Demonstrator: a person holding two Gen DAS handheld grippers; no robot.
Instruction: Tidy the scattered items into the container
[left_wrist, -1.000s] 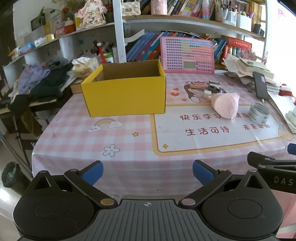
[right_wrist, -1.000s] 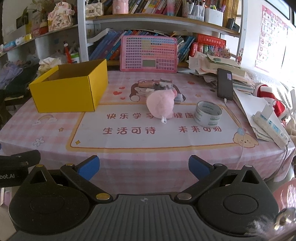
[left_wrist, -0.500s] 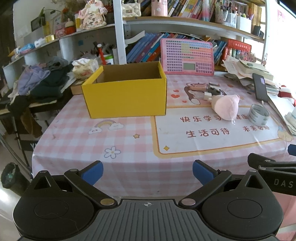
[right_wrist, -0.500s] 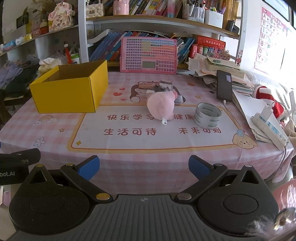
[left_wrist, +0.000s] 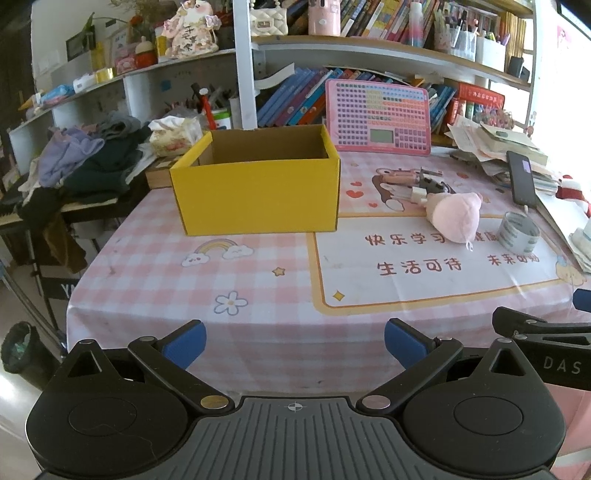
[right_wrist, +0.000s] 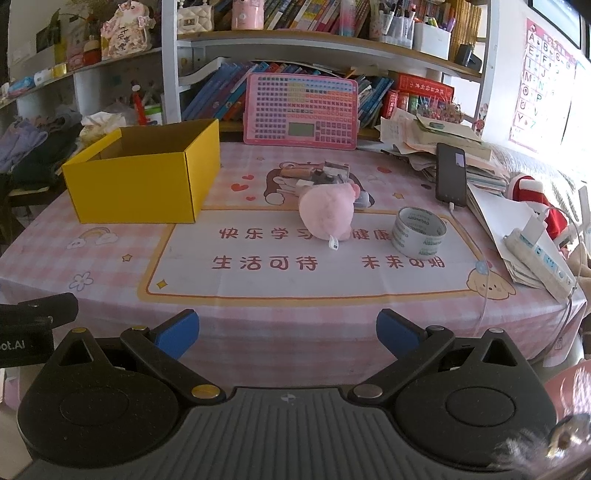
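An open yellow cardboard box (left_wrist: 258, 195) (right_wrist: 140, 184) stands on the pink checked tablecloth, left of centre. Right of it lie a pink plush toy (left_wrist: 456, 217) (right_wrist: 327, 216), a roll of clear tape (left_wrist: 518, 233) (right_wrist: 419, 232) and a small heap of pens and clips (left_wrist: 417, 184) (right_wrist: 317, 179). My left gripper (left_wrist: 294, 345) is open, held off the table's near edge with nothing between its blue-tipped fingers. My right gripper (right_wrist: 287, 334) is open too, at the near edge facing the plush toy.
A pink toy keyboard (right_wrist: 301, 110) leans against bookshelves at the back. A phone (right_wrist: 450, 173), paper stacks and a power strip (right_wrist: 537, 258) crowd the right side. Clothes (left_wrist: 81, 162) pile on a side table at left. The other gripper's black body (left_wrist: 543, 350) shows at right.
Both grippers have drawn back slightly from the table, so the box and items look a little farther away. Nothing on the table has moved.
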